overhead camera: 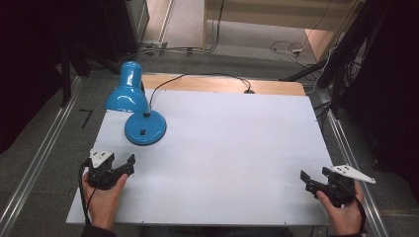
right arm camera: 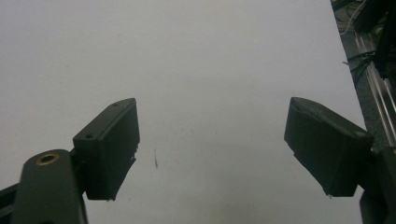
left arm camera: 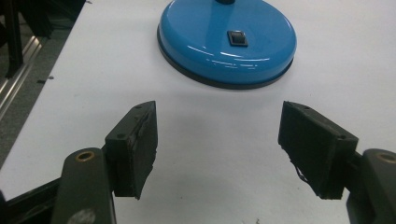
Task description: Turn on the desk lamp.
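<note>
Blue and glossy, the desk lamp (overhead camera: 136, 106) is standing on the white counter (overhead camera: 222, 158) just ahead of the left claw (overhead camera: 129, 165), its round base (left arm camera: 227, 41) sitting beyond the gap between the jaws with a small black switch (left arm camera: 236, 38) facing up. The left claw is gaping wide and holding nothing, hovering near the base without touching it. The lamp's shade (overhead camera: 127, 91) is leaning out past the base, away from that claw. Well apart from the lamp, the right claw (overhead camera: 307, 180) is likewise spreading its jaws wide and gripping nothing, with bare counter lying ahead of it.
</note>
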A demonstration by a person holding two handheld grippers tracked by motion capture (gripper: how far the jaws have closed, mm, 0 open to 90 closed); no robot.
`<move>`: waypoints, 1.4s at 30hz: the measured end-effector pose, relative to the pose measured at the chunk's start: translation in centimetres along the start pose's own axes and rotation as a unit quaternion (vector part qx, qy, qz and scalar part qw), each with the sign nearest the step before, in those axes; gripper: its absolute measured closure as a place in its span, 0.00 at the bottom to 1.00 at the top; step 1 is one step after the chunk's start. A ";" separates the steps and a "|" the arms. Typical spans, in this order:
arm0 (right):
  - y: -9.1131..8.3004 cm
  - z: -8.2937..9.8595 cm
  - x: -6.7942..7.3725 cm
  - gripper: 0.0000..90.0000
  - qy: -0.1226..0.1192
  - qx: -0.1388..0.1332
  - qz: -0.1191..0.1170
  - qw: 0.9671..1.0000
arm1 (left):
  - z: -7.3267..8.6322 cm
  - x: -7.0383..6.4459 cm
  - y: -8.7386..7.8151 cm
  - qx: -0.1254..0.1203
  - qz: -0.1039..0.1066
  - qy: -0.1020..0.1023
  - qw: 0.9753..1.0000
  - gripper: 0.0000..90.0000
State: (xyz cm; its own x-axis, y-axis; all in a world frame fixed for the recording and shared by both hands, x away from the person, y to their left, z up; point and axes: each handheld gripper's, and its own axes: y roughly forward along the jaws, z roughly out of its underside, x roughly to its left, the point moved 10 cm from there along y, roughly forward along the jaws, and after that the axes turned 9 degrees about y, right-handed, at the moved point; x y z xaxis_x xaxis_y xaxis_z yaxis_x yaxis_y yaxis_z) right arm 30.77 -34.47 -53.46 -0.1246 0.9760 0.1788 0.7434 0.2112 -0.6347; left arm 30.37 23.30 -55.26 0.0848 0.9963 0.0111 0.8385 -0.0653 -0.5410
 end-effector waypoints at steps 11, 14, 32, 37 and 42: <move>0.8 0.3 -1.4 0.18 0.019 0.003 0.004 1.000 | -0.5 0.0 0.8 0.000 0.007 -0.004 1.000 0.33; 0.7 0.2 -1.4 0.18 0.020 0.001 0.001 1.000 | -0.6 -0.1 0.9 -0.001 0.009 -0.006 1.000 0.33; 0.7 0.2 -1.4 0.18 0.020 -0.002 0.005 1.000 | -1.0 -0.1 1.3 -0.005 0.008 -0.011 1.000 0.33; 0.8 0.2 -1.5 0.18 0.019 -0.002 0.007 1.000 | -1.1 -0.2 1.4 -0.004 0.010 -0.011 1.000 0.33; 0.7 0.2 -1.4 0.18 0.017 -0.003 0.005 1.000 | -1.2 -0.2 1.6 -0.005 0.010 -0.012 1.000 0.33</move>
State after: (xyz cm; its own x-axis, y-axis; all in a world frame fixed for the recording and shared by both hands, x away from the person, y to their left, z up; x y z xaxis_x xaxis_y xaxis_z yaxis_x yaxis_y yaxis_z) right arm 31.38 -35.65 -54.31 -0.0941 0.9756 0.1986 0.7482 0.2009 -0.6323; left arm 32.33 22.96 -55.05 0.0884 0.9959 -0.0194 0.8421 -0.0852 -0.5326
